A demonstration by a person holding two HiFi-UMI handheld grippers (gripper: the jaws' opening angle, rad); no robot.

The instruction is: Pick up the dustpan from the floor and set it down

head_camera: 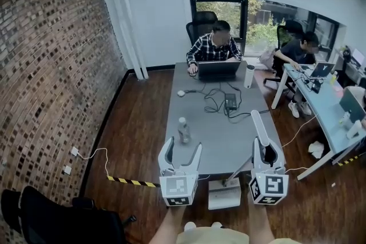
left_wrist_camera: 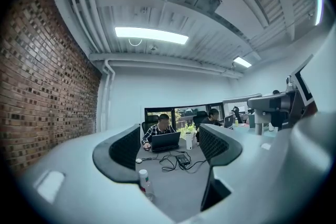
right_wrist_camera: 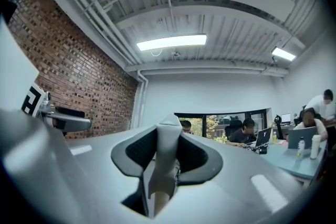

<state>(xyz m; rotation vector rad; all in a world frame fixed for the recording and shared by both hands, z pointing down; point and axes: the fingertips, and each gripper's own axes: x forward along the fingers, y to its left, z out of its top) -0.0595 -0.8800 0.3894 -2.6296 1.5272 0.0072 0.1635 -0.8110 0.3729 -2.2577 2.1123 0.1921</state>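
Wood floor point(head_camera: 137, 123) runs under the grey table point(head_camera: 217, 140), and the dustpan point(head_camera: 224, 194) seems to hang just off it, low between the two grippers by the table's near edge. Its handle point(head_camera: 260, 133) slopes up to the right, through the right gripper point(head_camera: 267, 152), which is clamped on it. The left gripper point(head_camera: 183, 150) stands parted and empty, so I'd say setting it down falls to the right hand, straight down.

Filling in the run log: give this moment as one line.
right gripper: shut on dustpan handle | left gripper: open, empty | dustpan scoop: at table near end
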